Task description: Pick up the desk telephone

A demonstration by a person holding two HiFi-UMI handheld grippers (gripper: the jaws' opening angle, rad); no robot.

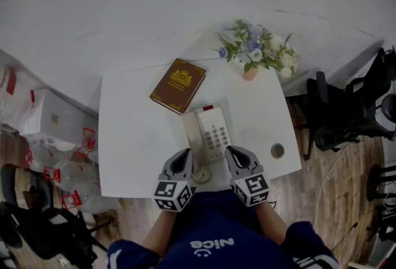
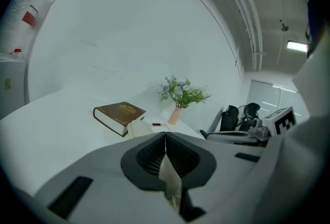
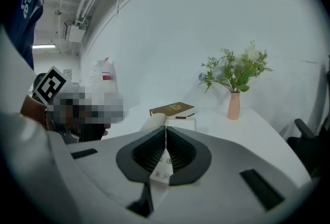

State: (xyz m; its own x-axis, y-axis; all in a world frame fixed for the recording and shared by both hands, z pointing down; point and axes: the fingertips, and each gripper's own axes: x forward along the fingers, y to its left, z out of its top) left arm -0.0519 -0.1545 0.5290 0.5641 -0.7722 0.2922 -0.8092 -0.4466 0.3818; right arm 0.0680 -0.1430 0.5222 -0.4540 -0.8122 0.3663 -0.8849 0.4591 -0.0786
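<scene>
The white desk telephone (image 1: 213, 133) lies in the middle of the white table (image 1: 133, 150), its handset on its left side and its keypad facing up. My left gripper (image 1: 184, 155) hovers at the phone's near left corner and my right gripper (image 1: 235, 153) at its near right corner. Both are shut with nothing between the jaws. In the left gripper view the shut left gripper (image 2: 165, 135) points at the phone (image 2: 139, 127) just ahead. From the right gripper (image 3: 165, 129) the phone (image 3: 172, 123) lies directly past the shut jaws.
A brown book (image 1: 178, 85) lies behind the phone. A pink vase of flowers (image 1: 257, 51) stands at the table's far right corner. A round grommet (image 1: 278, 150) sits near the right edge. A black chair (image 1: 340, 113) stands to the right, plastic bags (image 1: 55, 132) to the left.
</scene>
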